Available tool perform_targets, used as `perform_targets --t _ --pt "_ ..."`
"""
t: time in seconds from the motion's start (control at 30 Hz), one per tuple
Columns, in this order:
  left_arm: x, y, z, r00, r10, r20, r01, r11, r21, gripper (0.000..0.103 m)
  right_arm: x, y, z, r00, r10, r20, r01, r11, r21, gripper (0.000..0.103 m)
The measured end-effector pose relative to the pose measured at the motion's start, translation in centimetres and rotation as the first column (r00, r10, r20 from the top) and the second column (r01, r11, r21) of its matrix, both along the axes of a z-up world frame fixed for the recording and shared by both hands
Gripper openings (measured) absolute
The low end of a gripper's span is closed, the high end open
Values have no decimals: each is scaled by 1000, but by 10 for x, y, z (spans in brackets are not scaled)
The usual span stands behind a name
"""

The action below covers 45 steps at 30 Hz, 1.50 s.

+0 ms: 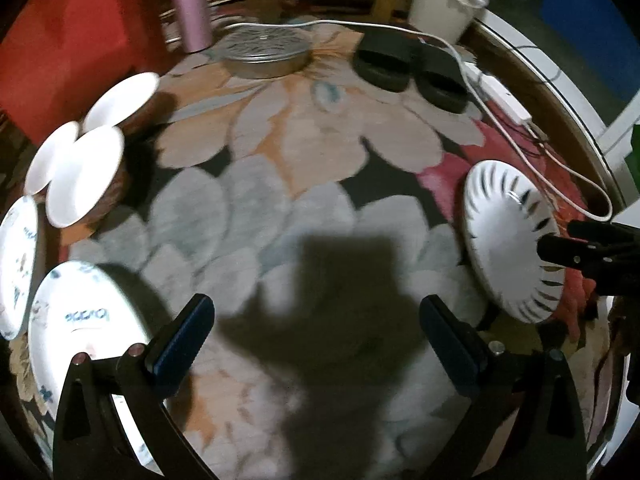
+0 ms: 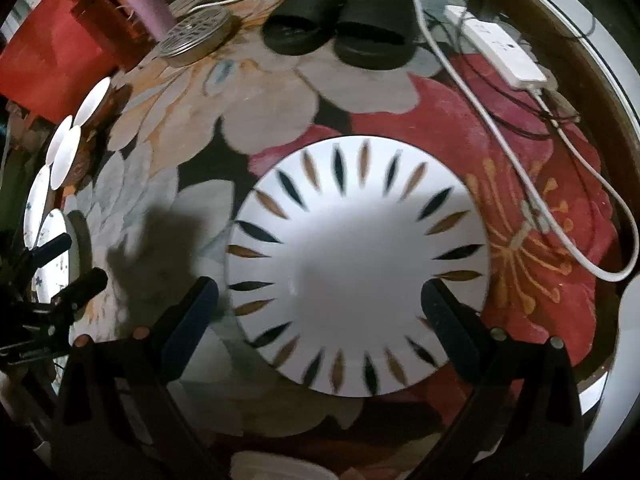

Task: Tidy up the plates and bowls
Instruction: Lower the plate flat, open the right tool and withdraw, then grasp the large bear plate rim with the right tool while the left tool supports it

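A white plate with black and gold leaf marks [image 2: 360,264] lies on the floral carpet right ahead of my right gripper [image 2: 318,308], which is open with its fingers astride the plate's near part. The same plate shows at the right of the left wrist view [image 1: 508,240]. My left gripper [image 1: 316,332] is open and empty over bare carpet. Three white bowls [image 1: 84,176] sit at the left. Two flower-printed plates [image 1: 80,328] lie at the near left, beside the left finger.
A metal sieve-like dish [image 1: 264,54], a pink flask [image 1: 190,4], black slippers [image 1: 408,72], a white power strip with cables [image 1: 504,96] and a white bucket [image 1: 444,4] stand at the carpet's far side. A red box [image 1: 60,40] is far left.
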State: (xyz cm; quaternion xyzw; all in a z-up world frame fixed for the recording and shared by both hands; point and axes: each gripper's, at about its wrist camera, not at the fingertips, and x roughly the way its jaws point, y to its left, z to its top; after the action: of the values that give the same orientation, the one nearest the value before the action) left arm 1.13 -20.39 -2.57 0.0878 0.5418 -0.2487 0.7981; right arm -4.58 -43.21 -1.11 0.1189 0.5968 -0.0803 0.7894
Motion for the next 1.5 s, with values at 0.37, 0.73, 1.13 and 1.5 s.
perform_targets --t 0.37,0.73,1.13,1.5 --pt "2 71 6 997 82 3 -82 996 22 103 16 50 0 996 86 0 -86 996 29 102" --pt "6 155 13 972 235 -10 -235 972 7 103 37 109 4 979 202 20 -203 978 52 102" --pt "18 261 -9 885 462 -64 -462 887 10 102 65 185 -13 940 341 19 -341 935 103 102" --pt "27 285 -45 848 497 -185 -506 862 -3 84 94 261 -48 903 430 -18 -421 891 173 74"
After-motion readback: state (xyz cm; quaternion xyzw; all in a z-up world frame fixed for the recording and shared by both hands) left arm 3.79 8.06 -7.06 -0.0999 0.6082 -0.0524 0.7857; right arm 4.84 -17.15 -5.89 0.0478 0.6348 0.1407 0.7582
